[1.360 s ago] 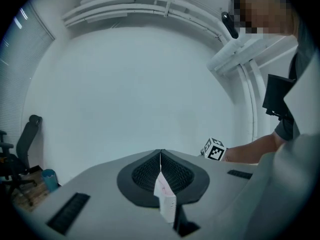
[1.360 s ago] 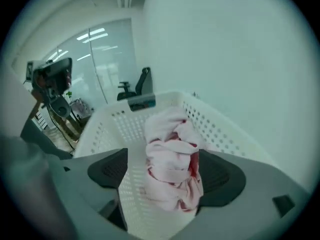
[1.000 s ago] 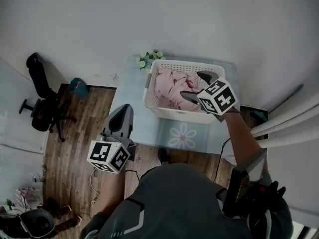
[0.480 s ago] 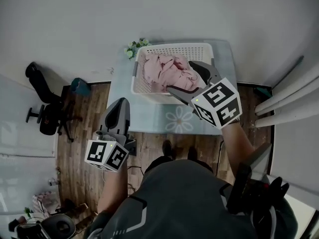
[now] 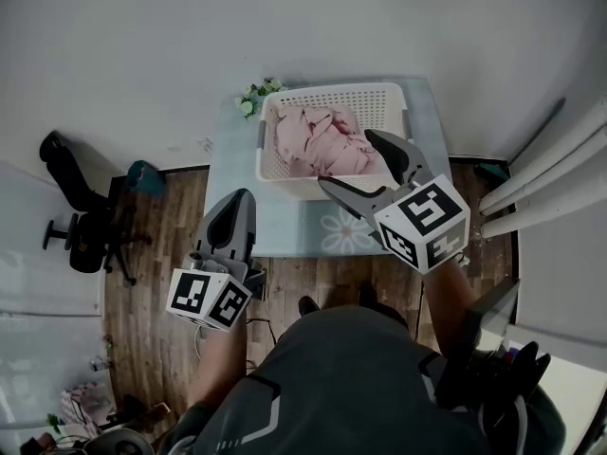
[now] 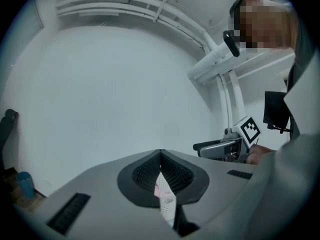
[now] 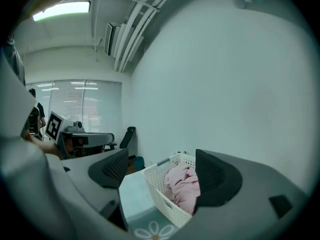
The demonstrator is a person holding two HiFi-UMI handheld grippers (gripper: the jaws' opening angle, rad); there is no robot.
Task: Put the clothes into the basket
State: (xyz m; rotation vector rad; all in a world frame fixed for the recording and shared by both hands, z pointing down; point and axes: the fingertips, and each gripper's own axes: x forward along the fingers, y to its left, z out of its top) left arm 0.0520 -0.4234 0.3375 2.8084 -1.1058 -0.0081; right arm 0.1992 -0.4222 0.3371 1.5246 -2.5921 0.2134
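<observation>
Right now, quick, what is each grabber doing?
Left gripper: closed, nothing clearly held.
Right gripper: open, empty; the pink clothes lie in the basket beyond it.

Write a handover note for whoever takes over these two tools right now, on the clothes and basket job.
Left tool: jaws shut, held by the front left edge of the table. A thin pale strip shows at the seam; I cannot tell what it is.
Right tool: jaws apart, empty, held up in front of the white basket and pointed at it.
Pink clothes: bunched inside the basket, which stands on the table.
Done: the visible clothes are in the basket.
Left: no other clothes show in these views; probably just check around.
</observation>
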